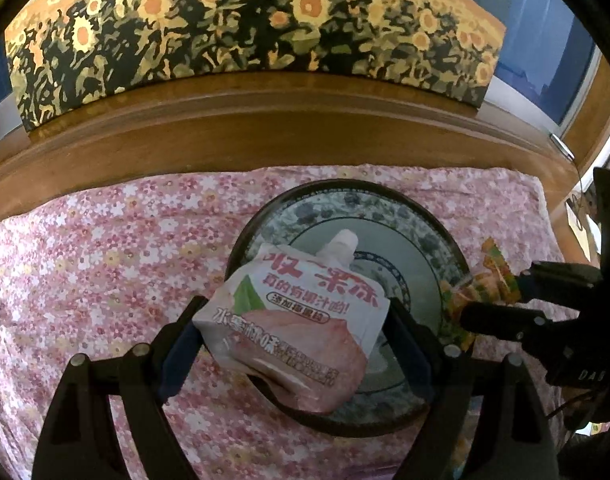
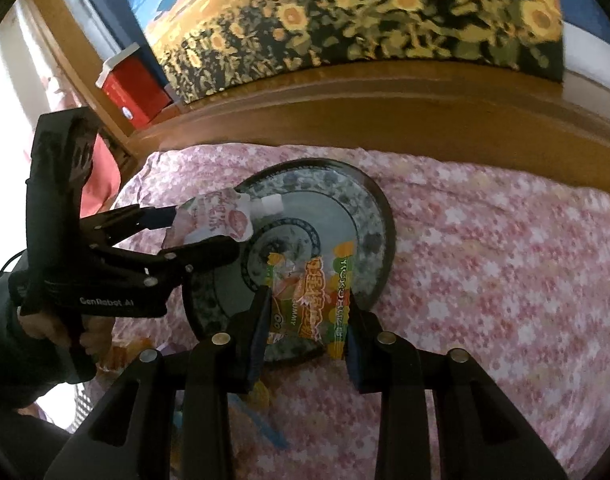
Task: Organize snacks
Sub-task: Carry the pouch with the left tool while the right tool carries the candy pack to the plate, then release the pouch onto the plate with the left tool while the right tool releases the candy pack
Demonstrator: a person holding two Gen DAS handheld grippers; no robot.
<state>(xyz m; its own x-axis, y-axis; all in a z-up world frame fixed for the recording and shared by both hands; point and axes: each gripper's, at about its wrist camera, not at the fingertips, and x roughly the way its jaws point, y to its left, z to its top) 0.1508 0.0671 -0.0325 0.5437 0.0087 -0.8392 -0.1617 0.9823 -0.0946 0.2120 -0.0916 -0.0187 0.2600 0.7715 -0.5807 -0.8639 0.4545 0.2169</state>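
My left gripper (image 1: pixel 293 332) holds a jelly pouch (image 1: pixel 293 320) over the near-left part of a plate (image 1: pixel 405 216), the pouch's spout pointing toward the plate's middle. The plate rests on a cloth (image 1: pixel 105 260) spread over a table. To the right of the pouch, my right gripper (image 2: pixel 305 312) holds a gummy packet (image 2: pixel 309 292) over the plate's near edge. The two grippers sit side by side, near each other but apart. Behind the cloth runs a wooden ledge (image 1: pixel 265 128), and a painting (image 1: pixel 245 28) stands on it. In the right wrist view, a box (image 2: pixel 133 84) sits on the ledge left of the painting.
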